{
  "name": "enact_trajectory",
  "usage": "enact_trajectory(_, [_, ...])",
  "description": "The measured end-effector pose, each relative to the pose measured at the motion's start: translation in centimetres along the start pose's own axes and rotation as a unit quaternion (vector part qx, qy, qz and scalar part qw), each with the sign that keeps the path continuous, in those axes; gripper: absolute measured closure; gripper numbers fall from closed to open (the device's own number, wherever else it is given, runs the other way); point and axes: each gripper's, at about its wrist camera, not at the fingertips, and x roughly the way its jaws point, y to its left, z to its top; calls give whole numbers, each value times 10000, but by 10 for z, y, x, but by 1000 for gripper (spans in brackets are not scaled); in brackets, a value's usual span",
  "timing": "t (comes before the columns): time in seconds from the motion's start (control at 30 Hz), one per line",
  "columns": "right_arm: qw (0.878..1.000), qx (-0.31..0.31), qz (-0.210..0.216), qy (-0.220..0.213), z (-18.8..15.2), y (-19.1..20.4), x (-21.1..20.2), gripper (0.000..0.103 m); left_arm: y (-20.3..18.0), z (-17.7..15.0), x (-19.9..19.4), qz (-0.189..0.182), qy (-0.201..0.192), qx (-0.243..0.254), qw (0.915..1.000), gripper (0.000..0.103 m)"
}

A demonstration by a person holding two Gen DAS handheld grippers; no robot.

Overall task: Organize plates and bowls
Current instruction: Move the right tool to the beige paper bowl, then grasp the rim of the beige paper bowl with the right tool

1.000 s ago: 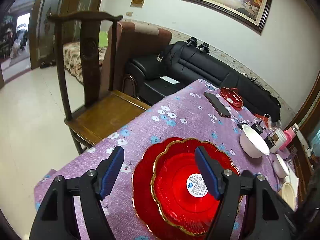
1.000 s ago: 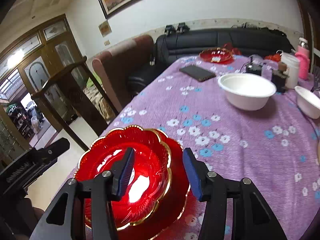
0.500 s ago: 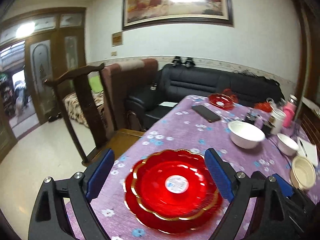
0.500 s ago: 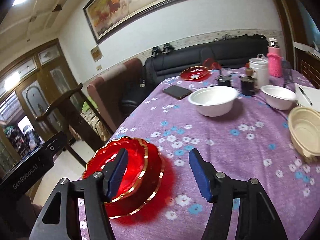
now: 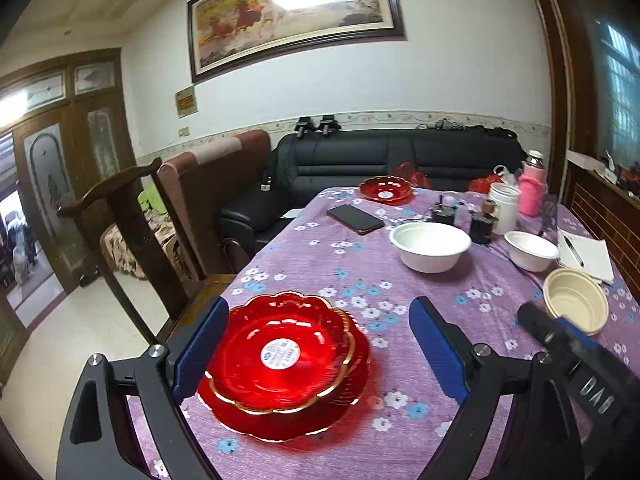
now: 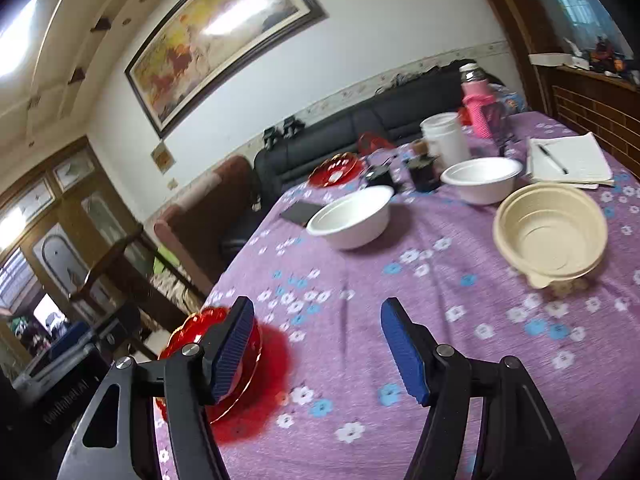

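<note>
Both tools: left [image 5: 316, 352] wide, right [image 6: 318, 344] just widened, nothing held. Red plates [image 5: 280, 360] stacked near-left. White bowl [image 6: 352, 216] judged light, stiff; rim to be pinched.

left gripper [image 5: 318, 354]: jaws apart, empty | right gripper [image 6: 316, 350]: opening, empty

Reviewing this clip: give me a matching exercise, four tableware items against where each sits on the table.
Items:
1. stacked red plates
2. single red plate
3. beige bowl
4. large white bowl

Places:
A. far end, by the sofa
B. near edge, by the wooden chair
C. mid-table, beside the phone
D. right side, near the notepad

Pairs: 1-B, 2-A, 3-D, 4-C
</note>
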Motion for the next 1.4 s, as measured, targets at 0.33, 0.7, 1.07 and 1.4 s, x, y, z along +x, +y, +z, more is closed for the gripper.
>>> enact_trajectory(0.33, [9950,-1,-723,-689,36,-57,-54,26,-36,0,-7,-226,-51,304,9993,12])
enact_trajectory(0.7, [9862,67,-1418,-850,53,-112,-75,26,-59,-1,2,-409,125,489,9979,12])
enact_trajectory(1.07, [9809,174,-1735,-862,66,-148,-65,25,-72,-6,22,-709,567,435,9949,12])
enact_trajectory(1.4, [9795,987,-1752,-100,98,-243,10,43,-90,-11,41,-966,976,416,9897,12])
